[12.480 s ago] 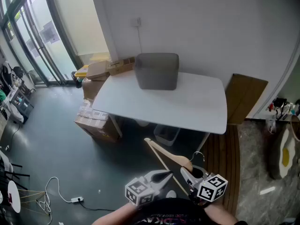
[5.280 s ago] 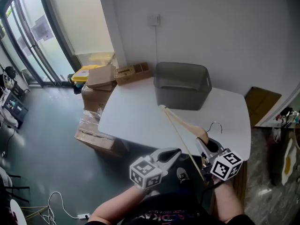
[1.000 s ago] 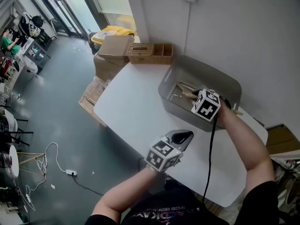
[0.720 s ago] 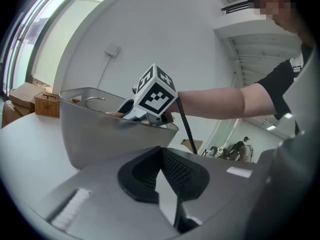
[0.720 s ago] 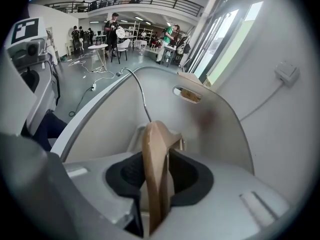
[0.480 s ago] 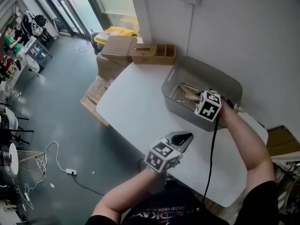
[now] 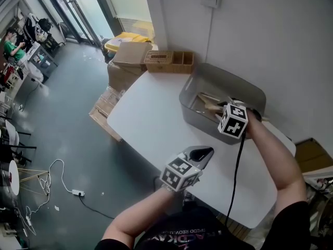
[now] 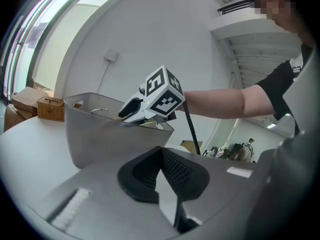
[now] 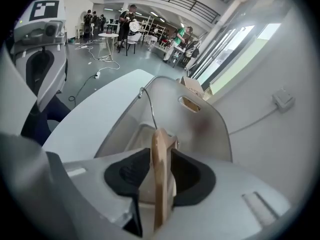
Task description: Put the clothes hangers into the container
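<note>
Hanger between the right gripper's [image 9: 160, 151] opening jaws, over the bin [image 9: 210, 119]
The flat wooden hanger [image 9: 159, 184], thin wire hook [image 9: 149, 104] ahead, stands on edge between 2 ribbed black pads [image 9: 131, 171], dipping into the smooth grey plastic bin. The left gripper [image 8: 161, 156] is closed, empty.

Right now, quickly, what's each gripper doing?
Left gripper: shut, empty.
Right gripper: jaws opening, hanger between them, over the container.
</note>
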{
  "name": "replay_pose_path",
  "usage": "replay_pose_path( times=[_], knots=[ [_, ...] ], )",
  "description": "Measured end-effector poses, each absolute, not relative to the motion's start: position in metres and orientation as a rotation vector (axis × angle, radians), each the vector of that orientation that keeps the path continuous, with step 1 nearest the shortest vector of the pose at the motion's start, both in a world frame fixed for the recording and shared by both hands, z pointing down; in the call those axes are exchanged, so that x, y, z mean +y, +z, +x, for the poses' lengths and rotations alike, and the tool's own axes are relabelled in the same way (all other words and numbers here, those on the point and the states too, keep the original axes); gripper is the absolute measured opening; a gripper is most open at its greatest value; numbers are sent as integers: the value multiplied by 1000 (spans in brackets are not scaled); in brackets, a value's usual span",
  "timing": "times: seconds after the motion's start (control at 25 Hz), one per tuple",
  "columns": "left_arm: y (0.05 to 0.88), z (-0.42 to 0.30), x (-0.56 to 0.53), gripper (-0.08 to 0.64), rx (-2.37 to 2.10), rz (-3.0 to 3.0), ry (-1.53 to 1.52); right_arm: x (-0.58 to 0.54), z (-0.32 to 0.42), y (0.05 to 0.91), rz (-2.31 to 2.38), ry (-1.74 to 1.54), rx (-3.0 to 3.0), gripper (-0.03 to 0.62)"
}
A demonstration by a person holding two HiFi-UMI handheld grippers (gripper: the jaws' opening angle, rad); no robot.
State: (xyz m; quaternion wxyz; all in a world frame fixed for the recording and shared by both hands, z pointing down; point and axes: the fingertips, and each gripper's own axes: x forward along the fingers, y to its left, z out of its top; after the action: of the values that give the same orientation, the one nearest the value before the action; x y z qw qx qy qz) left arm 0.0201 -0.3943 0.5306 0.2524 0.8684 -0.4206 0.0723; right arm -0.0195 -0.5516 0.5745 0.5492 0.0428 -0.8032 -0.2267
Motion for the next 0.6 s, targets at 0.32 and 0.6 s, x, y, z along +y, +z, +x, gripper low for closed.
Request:
replay_pose_path(
  times=[0.32, 0.6],
  knots=[
    [520, 14, -374, 6, -1152, 2393, 199, -527, -17, 516, 316, -476, -2114, 130],
    [513, -2, -344, 6, -1132, 2410, 172, -487, -6, 470, 587, -22, -2443, 18]
  ],
)
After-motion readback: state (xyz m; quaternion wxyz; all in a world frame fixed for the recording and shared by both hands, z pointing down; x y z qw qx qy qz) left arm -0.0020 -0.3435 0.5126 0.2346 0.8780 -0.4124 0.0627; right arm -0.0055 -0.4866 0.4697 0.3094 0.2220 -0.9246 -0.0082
